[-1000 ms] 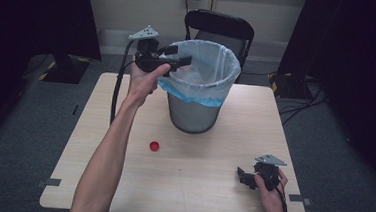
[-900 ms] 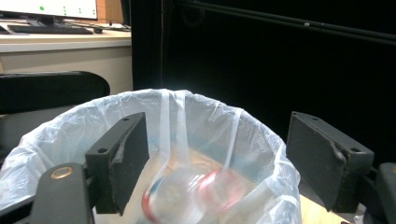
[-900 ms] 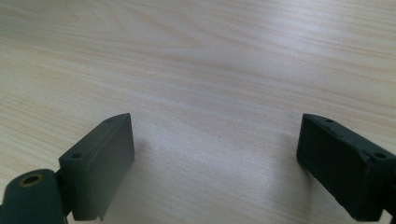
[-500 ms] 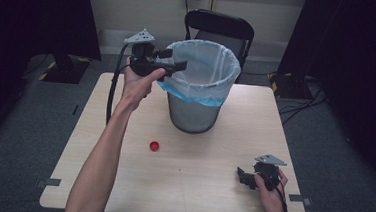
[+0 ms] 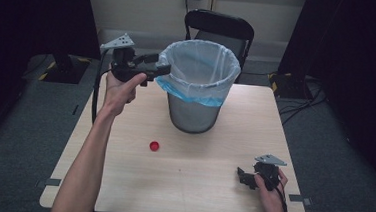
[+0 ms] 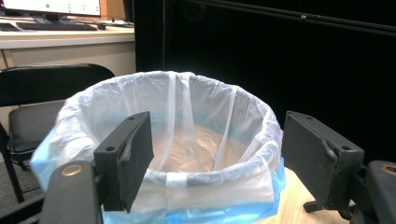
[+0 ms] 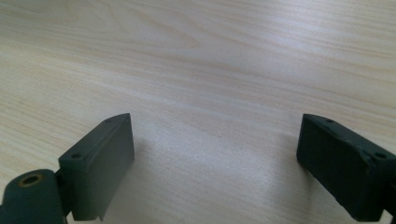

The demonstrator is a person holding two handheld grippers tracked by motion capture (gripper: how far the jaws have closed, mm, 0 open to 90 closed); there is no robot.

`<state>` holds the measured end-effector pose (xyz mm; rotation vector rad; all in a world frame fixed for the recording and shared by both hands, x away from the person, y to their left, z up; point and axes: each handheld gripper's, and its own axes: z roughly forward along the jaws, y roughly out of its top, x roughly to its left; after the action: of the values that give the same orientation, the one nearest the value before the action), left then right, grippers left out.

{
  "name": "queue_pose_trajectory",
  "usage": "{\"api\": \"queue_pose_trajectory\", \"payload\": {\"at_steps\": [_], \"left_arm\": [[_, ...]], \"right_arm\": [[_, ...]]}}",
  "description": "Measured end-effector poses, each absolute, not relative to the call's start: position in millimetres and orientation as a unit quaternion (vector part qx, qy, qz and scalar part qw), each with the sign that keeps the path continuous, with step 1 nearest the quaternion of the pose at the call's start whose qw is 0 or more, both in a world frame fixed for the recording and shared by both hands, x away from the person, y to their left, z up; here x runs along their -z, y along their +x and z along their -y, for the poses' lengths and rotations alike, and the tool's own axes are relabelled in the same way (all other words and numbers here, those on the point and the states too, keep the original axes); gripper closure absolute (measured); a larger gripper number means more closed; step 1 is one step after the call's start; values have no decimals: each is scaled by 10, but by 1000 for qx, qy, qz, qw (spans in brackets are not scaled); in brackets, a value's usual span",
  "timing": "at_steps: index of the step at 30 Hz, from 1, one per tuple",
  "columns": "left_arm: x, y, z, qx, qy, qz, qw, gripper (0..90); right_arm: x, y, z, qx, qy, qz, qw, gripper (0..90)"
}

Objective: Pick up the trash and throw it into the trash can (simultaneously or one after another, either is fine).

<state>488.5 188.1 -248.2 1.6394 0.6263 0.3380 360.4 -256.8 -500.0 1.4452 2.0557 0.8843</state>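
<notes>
A grey mesh bin (image 5: 194,109) lined with a clear and blue bag (image 5: 199,66) stands at the back middle of the wooden table (image 5: 120,191). My left gripper (image 5: 159,68) is held in the air just left of the bin's rim, open, with nothing between its jaws. In the left gripper view the bin's lined rim (image 6: 177,179) lies right ahead of the open left gripper (image 6: 217,154). A small red cap (image 5: 154,146) lies on the table in front of the bin. My right gripper (image 5: 243,177) rests low at the table's front right, open and empty, over bare wood (image 7: 215,93).
A black chair (image 5: 221,30) stands behind the table, against a pale wall. Dark curtains flank both sides. A cable (image 5: 95,94) hangs from the left gripper. Grey carpet surrounds the table.
My left gripper has drawn back to the left, away from above the bin's rim, and risen a little. The right gripper and red cap have stayed put.
</notes>
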Motion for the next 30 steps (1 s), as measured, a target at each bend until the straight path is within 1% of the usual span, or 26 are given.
{"api": "queue_pose_trajectory", "payload": {"at_steps": [5,9,15,17,23,30], "left_arm": [[2498,4817,-1979,-138,720,-273,623,248],[2539,4746,-2053,-162,723,-276,613,249],[2604,4670,-2106,-162,727,-274,608,249],[2658,4617,-2139,-166,737,-281,592,253],[2785,4534,-2248,-171,733,-295,588,260],[3020,4441,-2328,-174,730,-301,588,247]], "right_arm": [[5000,3604,2568,-323,527,-750,237,105],[4999,3603,2568,-322,527,-750,237,105],[4998,3606,2572,-323,526,-751,234,104],[4999,3607,2572,-323,526,-751,235,104],[4998,3606,2572,-323,526,-751,235,104],[4999,3607,2572,-323,526,-751,235,104]]}}
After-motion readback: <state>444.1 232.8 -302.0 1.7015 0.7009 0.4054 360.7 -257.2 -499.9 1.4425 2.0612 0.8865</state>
